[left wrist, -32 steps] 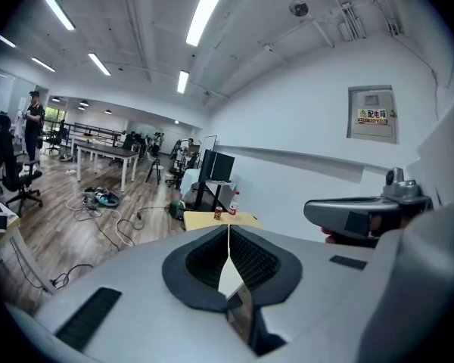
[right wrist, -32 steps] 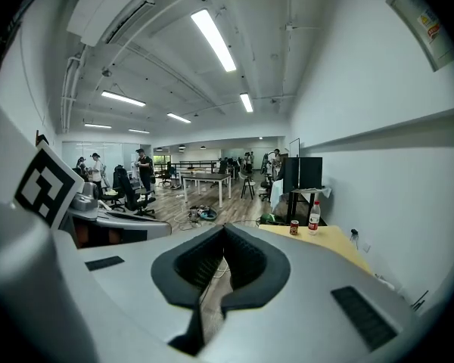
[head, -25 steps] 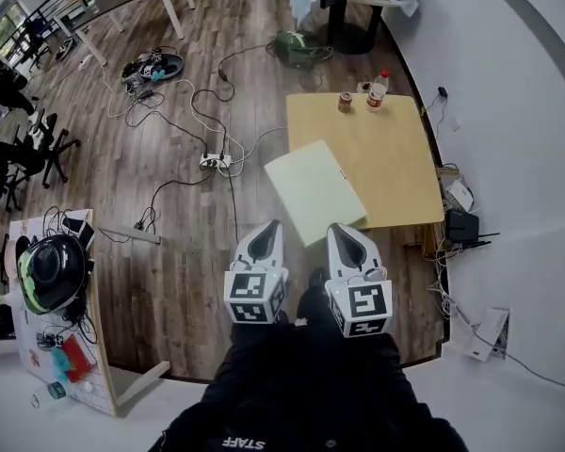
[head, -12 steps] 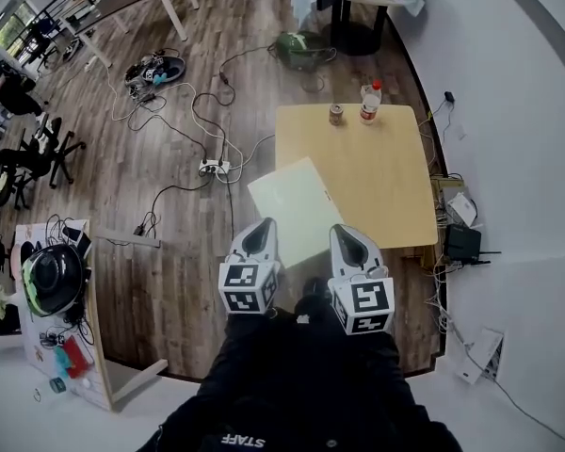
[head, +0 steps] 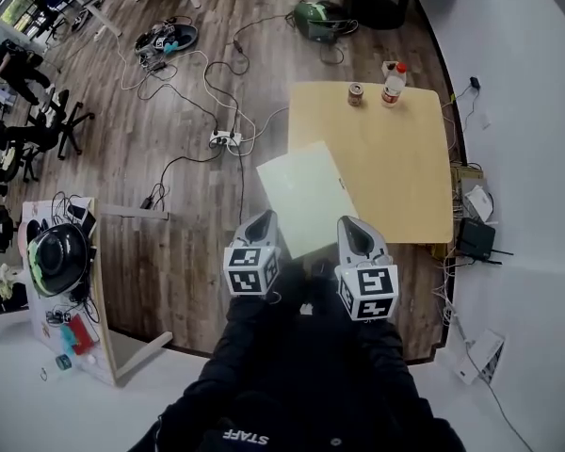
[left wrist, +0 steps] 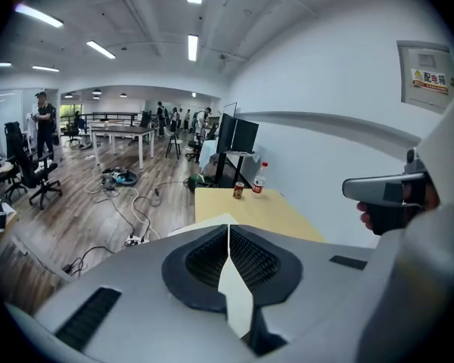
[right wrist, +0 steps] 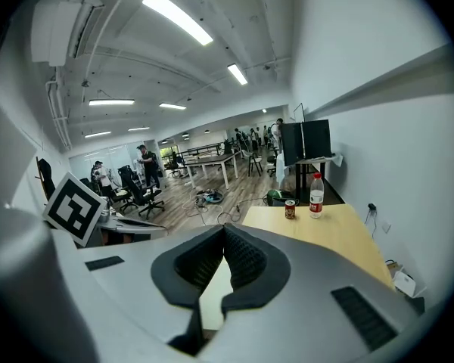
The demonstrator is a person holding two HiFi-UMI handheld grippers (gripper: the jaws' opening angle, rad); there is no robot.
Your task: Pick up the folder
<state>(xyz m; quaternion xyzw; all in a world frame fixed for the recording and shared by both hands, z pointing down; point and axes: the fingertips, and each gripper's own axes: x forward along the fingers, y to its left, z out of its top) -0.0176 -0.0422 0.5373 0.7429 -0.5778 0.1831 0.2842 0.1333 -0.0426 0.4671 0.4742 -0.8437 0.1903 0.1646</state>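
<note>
I hold my left tongs [head: 260, 218] and right tongs [head: 348, 224] side by side in front of me, both angled down toward the near-left corner of the counter [head: 405, 177]. Both are clenched: in each gripper view the two dark pads meet at the tip with nothing caught between them (the pale strip showing through the gap behind the tips is only the folder lying beyond). The folder [head: 306, 196] is pale green and lies flat and skewed on that corner, with its left part hanging out past the counter's edge over the wooden floor [head: 169, 252]. My tongs are near its closest edge, one toward either side of it; from the head view I cannot tell that either touches it. At the far end of the counter a can [head: 355, 93] and a bottle [head: 392, 82] stand just beside each other, well apart from the folder.
</note>
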